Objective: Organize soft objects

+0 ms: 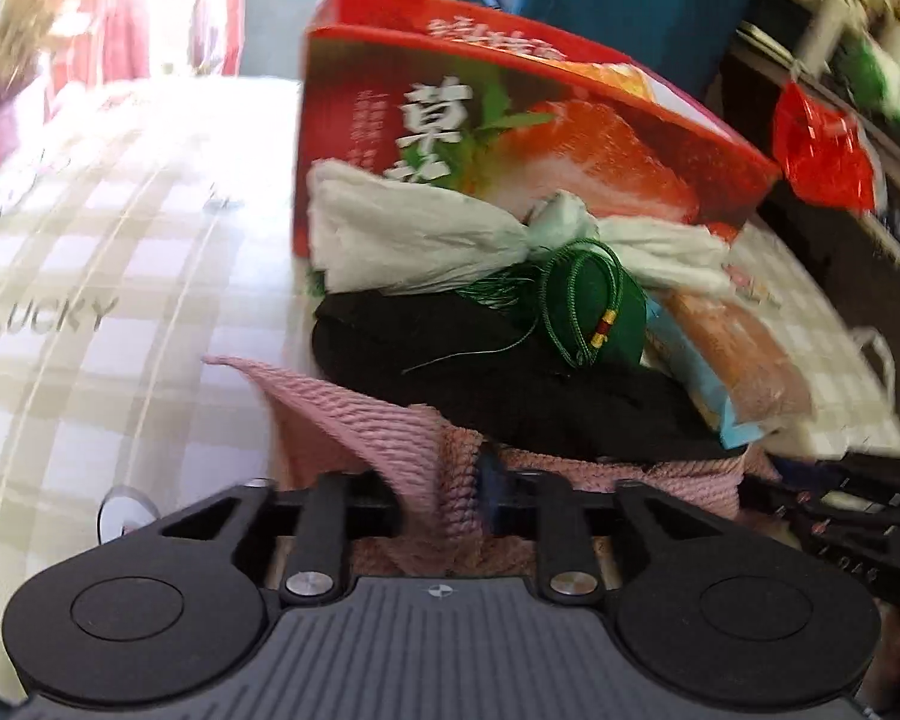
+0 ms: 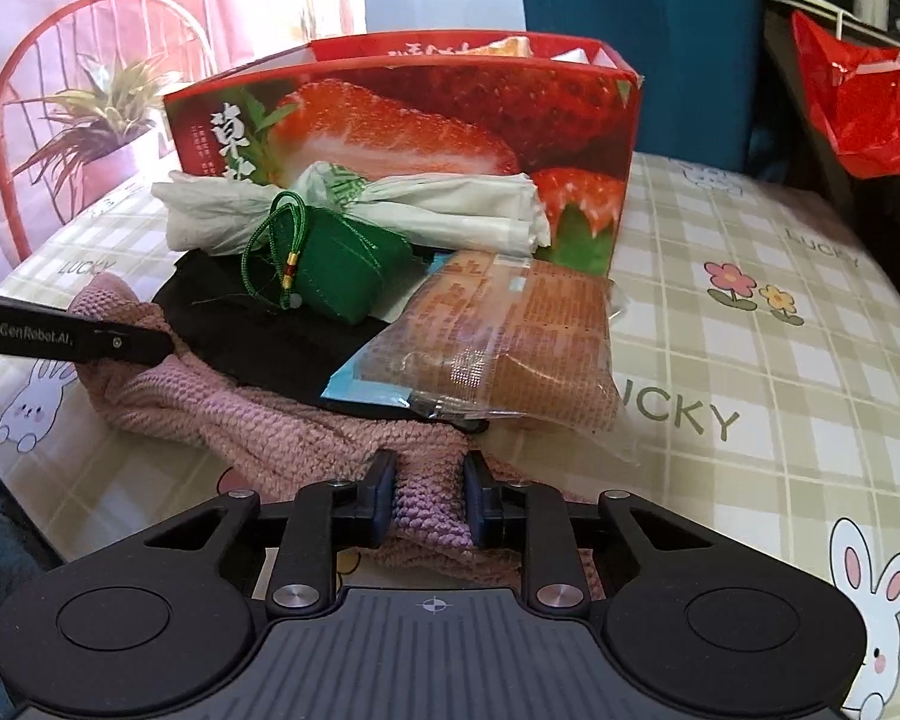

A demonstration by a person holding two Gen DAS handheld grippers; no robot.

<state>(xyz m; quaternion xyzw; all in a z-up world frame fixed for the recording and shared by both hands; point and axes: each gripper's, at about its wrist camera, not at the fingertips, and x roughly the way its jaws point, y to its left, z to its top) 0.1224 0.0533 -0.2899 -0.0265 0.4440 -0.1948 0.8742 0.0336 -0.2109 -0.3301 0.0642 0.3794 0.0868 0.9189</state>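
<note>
Both grippers pinched the pink knit cloth (image 2: 306, 420): left gripper (image 1: 444, 492) on its left edge, right gripper (image 2: 429, 495) on its near edge. Black cloth (image 2: 258, 336), green pouch (image 2: 342, 270) and packaged cake (image 2: 510, 348) sat on top, against the strawberry box (image 2: 426, 120).

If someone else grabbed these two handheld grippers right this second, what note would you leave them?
Left gripper: shut on the pink knitted cloth.
Right gripper: shut on the same cloth's near edge.
On the cloth: black fabric, green tasselled pouch, knotted white plastic bag, wrapped brown cake packet.
Behind them: open red strawberry-print box on the checked tablecloth.
Done: cloth gripped by both.
Left: probably moving the pile; nothing is visibly sorted.
</note>
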